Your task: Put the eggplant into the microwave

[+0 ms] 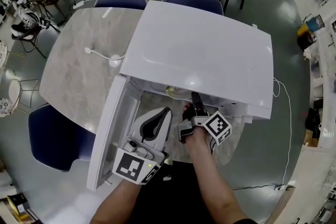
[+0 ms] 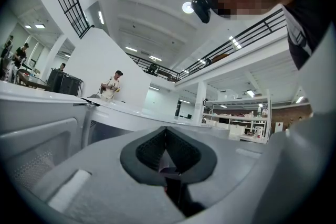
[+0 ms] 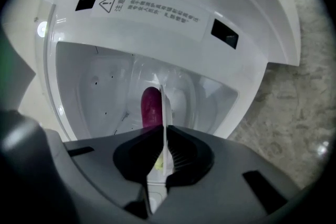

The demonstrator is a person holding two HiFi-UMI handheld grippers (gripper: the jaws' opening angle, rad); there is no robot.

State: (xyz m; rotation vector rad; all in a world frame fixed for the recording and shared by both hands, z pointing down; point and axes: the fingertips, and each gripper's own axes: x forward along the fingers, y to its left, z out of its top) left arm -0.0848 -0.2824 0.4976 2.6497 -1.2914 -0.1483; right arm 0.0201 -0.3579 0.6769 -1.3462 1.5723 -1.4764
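Note:
The white microwave stands on the table with its door swung open to the left. A purple eggplant lies on a thin white plate inside the cavity. My right gripper is shut on the plate's near rim and reaches into the opening; in the head view my right gripper sits at the microwave's front. My left gripper hovers beside the open door, apart from the plate. In the left gripper view, my left gripper has its pads together with nothing in them.
A grey marble-look table carries the microwave, with a white adapter and cable on its left part. Blue chairs stand round the table. The open door takes up the space left of my left hand.

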